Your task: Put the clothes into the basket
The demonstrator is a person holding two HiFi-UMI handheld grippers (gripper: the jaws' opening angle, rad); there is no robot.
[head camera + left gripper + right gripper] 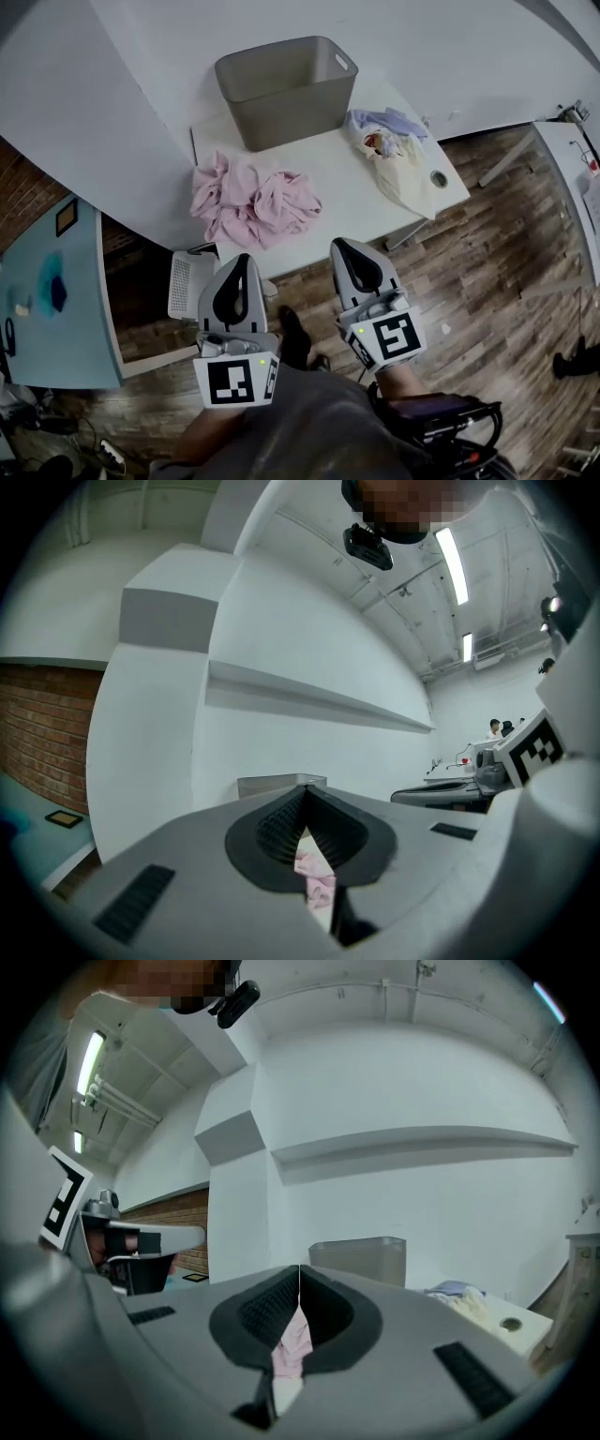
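Note:
A grey plastic basket [286, 89] stands empty at the far edge of a white table [347, 192]. A crumpled pile of pink clothes [251, 202] lies near the table's front left. A cream and lavender heap [394, 150] lies to the right of the basket. My left gripper [241, 258] and right gripper [339, 246] hover side by side just short of the table's front edge, both shut and holding nothing. Past the closed tips in the left gripper view are the pink clothes [314, 878] and the basket [272, 785]. The right gripper view also has the pink clothes [292, 1344], the basket [361, 1258] and the cream heap [464, 1299].
A round cable hole [439, 178] sits in the table's right corner. A white slatted object [187, 281] stands on the wooden floor below the table's front left. A teal table [47, 300] is at the left and another white table [572, 178] at the right.

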